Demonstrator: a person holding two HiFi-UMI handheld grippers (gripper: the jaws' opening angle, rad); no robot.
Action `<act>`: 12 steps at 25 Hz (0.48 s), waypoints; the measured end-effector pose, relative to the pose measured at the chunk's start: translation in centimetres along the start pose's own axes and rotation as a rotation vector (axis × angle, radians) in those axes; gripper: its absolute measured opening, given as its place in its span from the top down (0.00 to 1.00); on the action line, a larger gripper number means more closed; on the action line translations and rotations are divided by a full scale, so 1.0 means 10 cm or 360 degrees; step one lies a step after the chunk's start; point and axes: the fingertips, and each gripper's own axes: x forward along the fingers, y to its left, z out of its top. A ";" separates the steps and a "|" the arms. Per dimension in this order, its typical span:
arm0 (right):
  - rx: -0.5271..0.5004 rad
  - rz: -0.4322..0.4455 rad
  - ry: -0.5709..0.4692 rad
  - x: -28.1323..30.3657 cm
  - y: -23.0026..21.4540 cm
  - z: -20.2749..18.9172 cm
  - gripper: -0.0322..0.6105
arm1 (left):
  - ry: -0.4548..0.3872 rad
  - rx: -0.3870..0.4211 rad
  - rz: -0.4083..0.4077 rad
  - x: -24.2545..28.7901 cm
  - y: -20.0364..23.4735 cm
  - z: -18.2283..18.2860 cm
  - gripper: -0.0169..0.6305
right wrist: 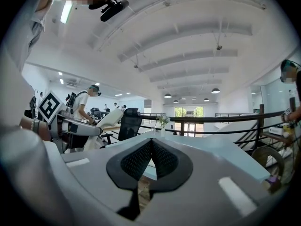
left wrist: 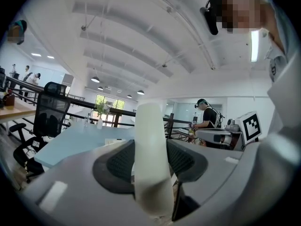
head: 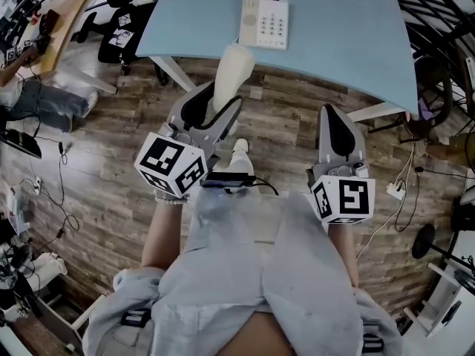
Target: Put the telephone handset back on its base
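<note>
The cream telephone handset (head: pixel 231 75) is clamped upright in my left gripper (head: pixel 214 102), its top end reaching over the near edge of the light blue table (head: pixel 349 35). In the left gripper view the handset (left wrist: pixel 150 159) fills the gap between the dark pads. The white telephone base (head: pixel 265 21) with its keypad lies flat on the table, farther back and a little right of the handset. My right gripper (head: pixel 338 124) hovers above the wooden floor to the right, shut with nothing in it; its pads meet in the right gripper view (right wrist: pixel 151 160).
Table legs (head: pixel 172 71) slant down on the left and at the right (head: pixel 375 111). Black office chairs (head: pixel 122 28) stand left of the table, a railing (head: pixel 438 21) runs at the right. Cables (head: pixel 404 176) trail on the floor. Another person works at a desk (left wrist: pixel 205 119).
</note>
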 end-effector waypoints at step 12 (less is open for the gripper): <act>-0.0017 -0.0041 0.0058 0.73 -0.06 0.09 0.94 | 0.0022 -0.0030 -0.0054 0.50 0.60 0.23 0.65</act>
